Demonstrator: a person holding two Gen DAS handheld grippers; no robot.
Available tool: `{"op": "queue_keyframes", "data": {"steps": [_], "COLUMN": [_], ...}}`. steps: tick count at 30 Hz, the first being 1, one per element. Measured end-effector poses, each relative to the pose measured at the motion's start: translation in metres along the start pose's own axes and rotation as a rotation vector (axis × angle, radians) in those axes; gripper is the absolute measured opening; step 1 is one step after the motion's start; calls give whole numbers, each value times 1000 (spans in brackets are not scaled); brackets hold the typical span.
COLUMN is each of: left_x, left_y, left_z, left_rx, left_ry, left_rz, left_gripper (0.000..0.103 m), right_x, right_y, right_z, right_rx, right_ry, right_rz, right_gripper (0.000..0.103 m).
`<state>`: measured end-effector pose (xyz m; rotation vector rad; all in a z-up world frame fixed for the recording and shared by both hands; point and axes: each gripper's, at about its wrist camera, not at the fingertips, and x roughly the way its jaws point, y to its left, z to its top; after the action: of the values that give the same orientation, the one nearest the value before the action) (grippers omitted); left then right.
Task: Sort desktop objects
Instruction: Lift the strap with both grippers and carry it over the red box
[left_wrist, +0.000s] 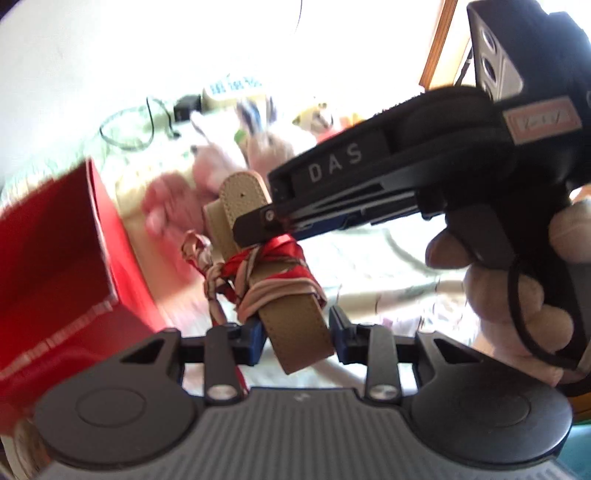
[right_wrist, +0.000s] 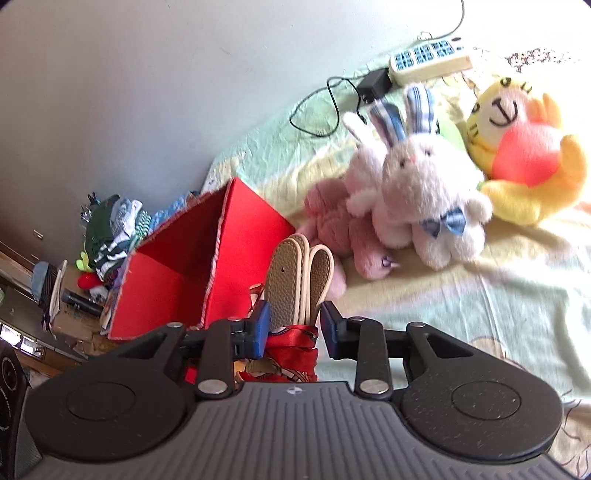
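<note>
- Red box (right_wrist: 177, 273) lies tipped on the bedspread (right_wrist: 461, 314), interior bare.
- Left gripper (left_wrist: 295, 332) and right gripper (right_wrist: 293, 325) both pinch the tan belt bundle (left_wrist: 295, 332), scarf (left_wrist: 273, 266) knotted round it, aloft beside the box.

The left gripper (left_wrist: 297, 334), lower centre, is clamped. The right gripper (left_wrist: 255, 225) reaches in from upper right, a hand (left_wrist: 517, 291) gripping its handle.

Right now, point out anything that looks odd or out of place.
The red box is tipped over on the bed, its opening facing sideways. The tan strap, tied with a red scarf, hangs in the air between both grippers. Plush toys lie in a heap.
</note>
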<state>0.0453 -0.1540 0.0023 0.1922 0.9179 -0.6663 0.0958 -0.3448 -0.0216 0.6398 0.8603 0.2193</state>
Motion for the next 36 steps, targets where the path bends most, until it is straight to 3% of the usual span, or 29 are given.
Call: {"op": "queue_keyframes", "data": {"steps": [4, 9, 17, 24, 28, 32, 36], "left_x": [-17, -57, -110, -84, -61, -14, 6], "left_y": [-7, 35, 110, 167, 178, 197, 202], "left_z": [44, 77, 86, 50, 18, 8, 0], "left_rx": [20, 14, 31, -36, -81, -137, -187], "left_ry": [-69, -149, -224, -135, -35, 57, 125], "left_rz": [42, 88, 198, 166, 120, 70, 8], "left_gripper": [34, 34, 34, 35, 35, 36, 36], "right_x": [-5, -1, 39, 105, 144, 177, 201], "right_y": [27, 69, 148, 164, 153, 140, 133], "right_z": [27, 62, 95, 75, 55, 45, 40], "right_rx": [-41, -114, -206, -217, -190, -173, -204], "right_ry": [-70, -131, -179, -77, 27, 155, 245], "right_rz": [44, 100, 194, 143, 82, 10, -62], "right_gripper": [32, 32, 32, 31, 31, 31, 31]}}
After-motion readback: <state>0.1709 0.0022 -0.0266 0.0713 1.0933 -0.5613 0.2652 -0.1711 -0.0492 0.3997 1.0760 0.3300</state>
